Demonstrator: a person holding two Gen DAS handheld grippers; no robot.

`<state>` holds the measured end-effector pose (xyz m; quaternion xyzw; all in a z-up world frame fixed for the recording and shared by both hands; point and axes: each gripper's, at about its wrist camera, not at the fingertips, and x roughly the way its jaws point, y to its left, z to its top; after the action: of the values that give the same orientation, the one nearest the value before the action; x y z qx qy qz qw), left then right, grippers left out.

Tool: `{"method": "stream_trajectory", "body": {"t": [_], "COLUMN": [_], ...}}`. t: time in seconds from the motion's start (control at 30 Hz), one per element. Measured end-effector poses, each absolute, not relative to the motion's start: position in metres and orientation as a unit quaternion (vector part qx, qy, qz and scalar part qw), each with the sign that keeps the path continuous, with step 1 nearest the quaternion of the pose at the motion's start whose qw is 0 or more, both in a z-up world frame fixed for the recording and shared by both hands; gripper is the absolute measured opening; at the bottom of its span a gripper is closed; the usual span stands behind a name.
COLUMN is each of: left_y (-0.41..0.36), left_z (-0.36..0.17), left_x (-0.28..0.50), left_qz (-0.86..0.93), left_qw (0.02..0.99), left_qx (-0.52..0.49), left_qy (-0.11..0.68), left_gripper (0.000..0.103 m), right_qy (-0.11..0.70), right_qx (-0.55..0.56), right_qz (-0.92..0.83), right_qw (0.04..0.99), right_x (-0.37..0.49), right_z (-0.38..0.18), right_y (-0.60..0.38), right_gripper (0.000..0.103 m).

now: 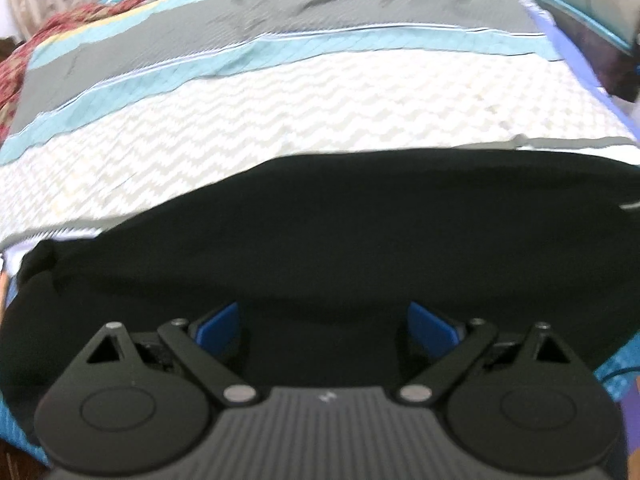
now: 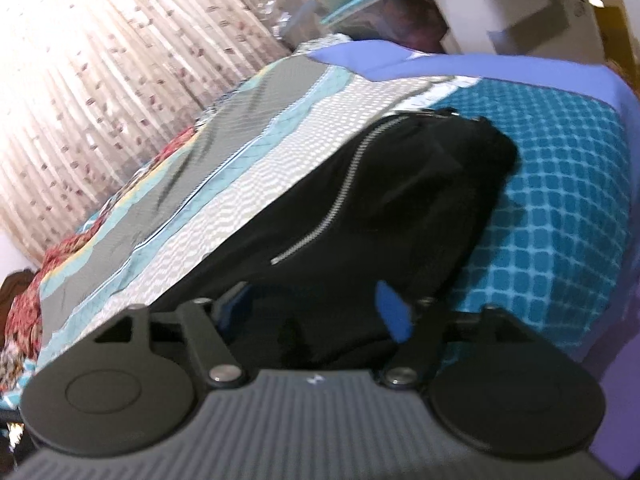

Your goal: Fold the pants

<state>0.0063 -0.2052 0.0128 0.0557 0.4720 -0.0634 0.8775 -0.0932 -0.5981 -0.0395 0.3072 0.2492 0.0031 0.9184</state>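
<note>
While both frames are blurred, each gripper's state reads clearly enough. The left gripper has its two blue pads spread wide apart, with nothing between them; they hang just over the near edge of the pants, and whether they touch the cloth cannot be told. The right gripper is likewise spread, its two blue pads well apart and gripping nothing, poised over the near end of the pants.

There is one pair of pants, black, lying flat on the quilt along its near side. In the right view one silver zipper runs diagonally across the black cloth. The far end of the pants lies next to a teal checked patch of the bedding. The quilt shows one white zigzag band, teal and grey stripes, and a red floral edge. One curtain hangs behind the bed, and one white box sits past its far corner.
</note>
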Motion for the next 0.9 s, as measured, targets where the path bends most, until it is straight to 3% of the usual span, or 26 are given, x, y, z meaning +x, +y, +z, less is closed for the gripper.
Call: {"method": "stream_trajectory", "body": {"t": [0.33, 0.37, 0.43, 0.5, 0.67, 0.9], "left_y": [-0.295, -0.302, -0.31, -0.312, -0.311, -0.312], "left_z": [0.006, 0.003, -0.004, -0.007, -0.011, -0.018], "left_x": [0.002, 0.002, 0.002, 0.003, 0.006, 0.008], "left_qz": [-0.152, -0.154, -0.16, -0.163, -0.156, -0.149], "left_qw": [0.868, 0.867, 0.862, 0.858, 0.855, 0.848], "left_qx": [0.136, 0.143, 0.149, 0.146, 0.136, 0.129], "left_qy": [0.453, 0.453, 0.458, 0.465, 0.475, 0.491], "left_gripper": [0.097, 0.097, 0.097, 0.097, 0.097, 0.097], "right_qy": [0.23, 0.232, 0.223, 0.2, 0.162, 0.176], "right_qx": [0.324, 0.323, 0.322, 0.329, 0.359, 0.402], "right_qz": [0.019, 0.02, 0.026, 0.026, -0.016, -0.026], "right_qw": [0.917, 0.917, 0.92, 0.922, 0.919, 0.898], "right_x": [-0.098, -0.099, -0.106, -0.118, -0.144, -0.114], "right_z": [-0.043, -0.041, -0.035, -0.032, -0.034, -0.057], "right_y": [-0.599, -0.601, -0.604, -0.614, -0.653, -0.687], "right_gripper": [0.085, 0.084, 0.068, 0.062, 0.062, 0.063]}}
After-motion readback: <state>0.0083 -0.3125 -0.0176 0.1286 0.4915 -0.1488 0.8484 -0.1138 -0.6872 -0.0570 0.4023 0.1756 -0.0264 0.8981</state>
